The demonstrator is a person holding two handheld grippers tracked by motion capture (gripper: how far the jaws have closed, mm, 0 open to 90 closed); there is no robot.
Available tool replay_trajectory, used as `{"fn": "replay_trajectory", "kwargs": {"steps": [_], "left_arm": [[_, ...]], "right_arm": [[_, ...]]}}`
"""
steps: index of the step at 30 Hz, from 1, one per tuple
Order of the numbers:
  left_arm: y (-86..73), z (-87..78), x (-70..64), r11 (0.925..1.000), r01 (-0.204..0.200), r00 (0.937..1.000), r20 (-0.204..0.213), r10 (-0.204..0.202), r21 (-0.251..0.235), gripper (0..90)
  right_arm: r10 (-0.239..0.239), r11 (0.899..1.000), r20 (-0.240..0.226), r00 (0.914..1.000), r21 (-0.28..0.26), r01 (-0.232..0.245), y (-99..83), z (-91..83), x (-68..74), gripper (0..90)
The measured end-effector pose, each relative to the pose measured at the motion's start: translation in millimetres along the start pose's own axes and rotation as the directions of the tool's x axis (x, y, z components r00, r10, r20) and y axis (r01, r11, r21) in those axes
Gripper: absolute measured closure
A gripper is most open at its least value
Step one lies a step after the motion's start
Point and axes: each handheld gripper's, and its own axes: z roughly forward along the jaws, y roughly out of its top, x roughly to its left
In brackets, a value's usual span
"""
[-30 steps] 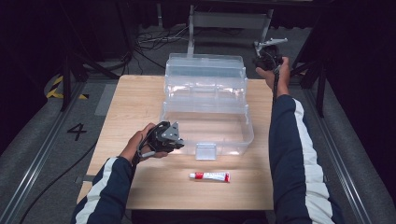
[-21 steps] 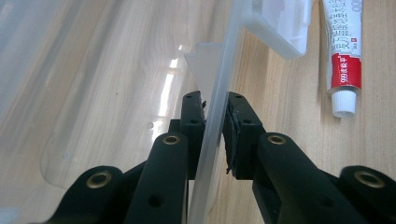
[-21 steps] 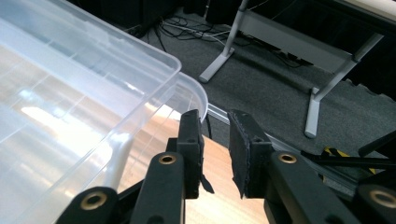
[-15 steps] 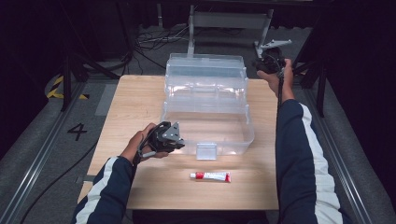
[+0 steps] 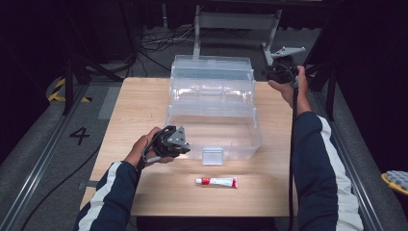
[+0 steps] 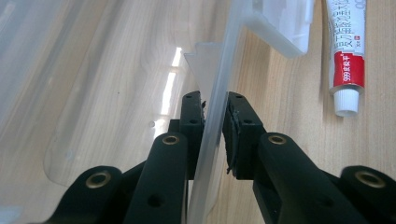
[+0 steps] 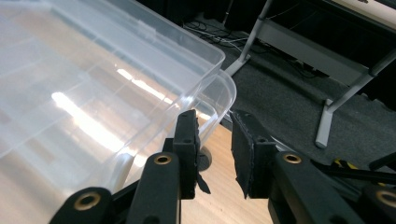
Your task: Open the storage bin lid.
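Clear plastic box (image 5: 214,113), tiered, lid tipped back, mid-counter (image 5: 139,106). Left gripper (image 5: 179,144) pinching box's thin front wall near left corner. Right gripper (image 5: 275,71) jaws parted beside far right corner, holding nothing. Red-white tube (image 5: 216,181) near front edge.

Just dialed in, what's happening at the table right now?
A person is working on a clear plastic box that stands open on the wooden table. The left claw is clamped on the box's front wall. The right claw is open at the far right corner, by the lid's edge, gripping nothing. A red-and-white tube lies untouched in front of the box.
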Motion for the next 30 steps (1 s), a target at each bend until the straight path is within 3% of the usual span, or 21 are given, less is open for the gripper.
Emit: {"fn": "replay_trajectory", "kwargs": {"steps": [23, 30], "left_arm": [[0.0, 0.0, -0.9, 1.0000, 0.005, 0.9999, -0.013, -0.005, 0.003, 78.3], [-0.3, 1.8, -1.7, 0.9995, 0.028, 0.9996, -0.004, -0.028, -0.015, 78.3]], "right_arm": [[-0.029, 0.999, -0.064, 0.9975, -0.044, 0.027, -42.4, -51.7, 17.8, 69.6], [-0.047, 0.998, -0.077, 0.9960, -0.051, 0.043, -55.3, -70.9, 23.1, 68.1]]}}
